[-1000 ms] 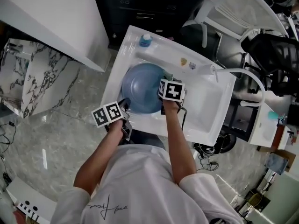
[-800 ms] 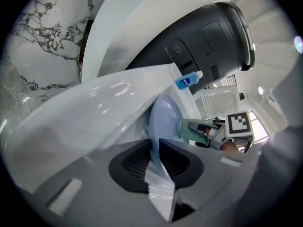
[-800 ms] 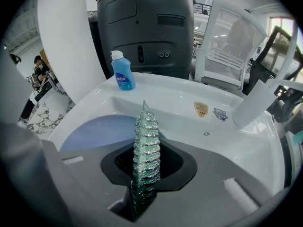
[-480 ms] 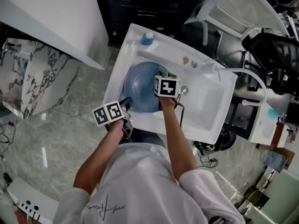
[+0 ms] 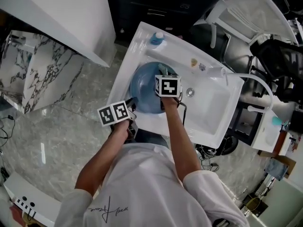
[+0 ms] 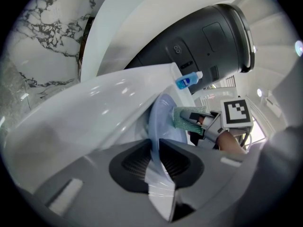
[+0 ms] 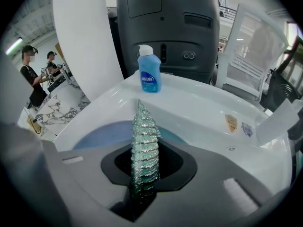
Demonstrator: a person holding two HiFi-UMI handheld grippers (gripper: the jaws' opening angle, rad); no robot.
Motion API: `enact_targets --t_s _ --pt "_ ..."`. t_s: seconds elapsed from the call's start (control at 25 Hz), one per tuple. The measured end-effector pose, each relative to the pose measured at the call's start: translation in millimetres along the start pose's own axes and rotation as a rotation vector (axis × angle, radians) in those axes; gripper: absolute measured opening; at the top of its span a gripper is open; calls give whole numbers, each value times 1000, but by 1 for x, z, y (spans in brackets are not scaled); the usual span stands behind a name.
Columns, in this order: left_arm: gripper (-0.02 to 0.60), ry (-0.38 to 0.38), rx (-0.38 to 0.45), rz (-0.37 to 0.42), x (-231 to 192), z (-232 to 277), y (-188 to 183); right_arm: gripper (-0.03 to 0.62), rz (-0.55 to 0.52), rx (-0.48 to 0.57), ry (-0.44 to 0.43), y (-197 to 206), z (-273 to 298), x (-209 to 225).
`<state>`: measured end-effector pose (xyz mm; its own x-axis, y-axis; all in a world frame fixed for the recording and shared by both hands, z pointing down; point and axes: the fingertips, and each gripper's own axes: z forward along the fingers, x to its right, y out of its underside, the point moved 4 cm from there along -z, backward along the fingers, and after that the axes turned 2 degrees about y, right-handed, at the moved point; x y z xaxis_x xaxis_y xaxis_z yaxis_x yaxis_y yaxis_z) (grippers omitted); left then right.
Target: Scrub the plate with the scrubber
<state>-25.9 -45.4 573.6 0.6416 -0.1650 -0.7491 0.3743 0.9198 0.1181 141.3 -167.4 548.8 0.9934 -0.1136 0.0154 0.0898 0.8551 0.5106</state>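
Left gripper [image 6: 154,161]: clamping the plate [image 5: 143,92] by its 7 o'clock rim, forearm reaching forward.
Right gripper [image 7: 144,176]: pinching the green scrubber [image 7: 143,141] over the plate's 2 o'clock side.
Plate: sitting in the white sink [image 5: 210,115].

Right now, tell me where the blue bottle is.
In the head view the blue bottle stands on the sink's far rim, near its left corner, just beyond the plate; the right gripper view shows it upright, straight ahead past the scrubber.
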Motion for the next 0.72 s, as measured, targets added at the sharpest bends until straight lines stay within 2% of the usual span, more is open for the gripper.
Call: enact_targets --t_s 0.72 --pt "104 8 18 -28 -1 -1 0 60 -159 -12 -81 -4 3 -35"
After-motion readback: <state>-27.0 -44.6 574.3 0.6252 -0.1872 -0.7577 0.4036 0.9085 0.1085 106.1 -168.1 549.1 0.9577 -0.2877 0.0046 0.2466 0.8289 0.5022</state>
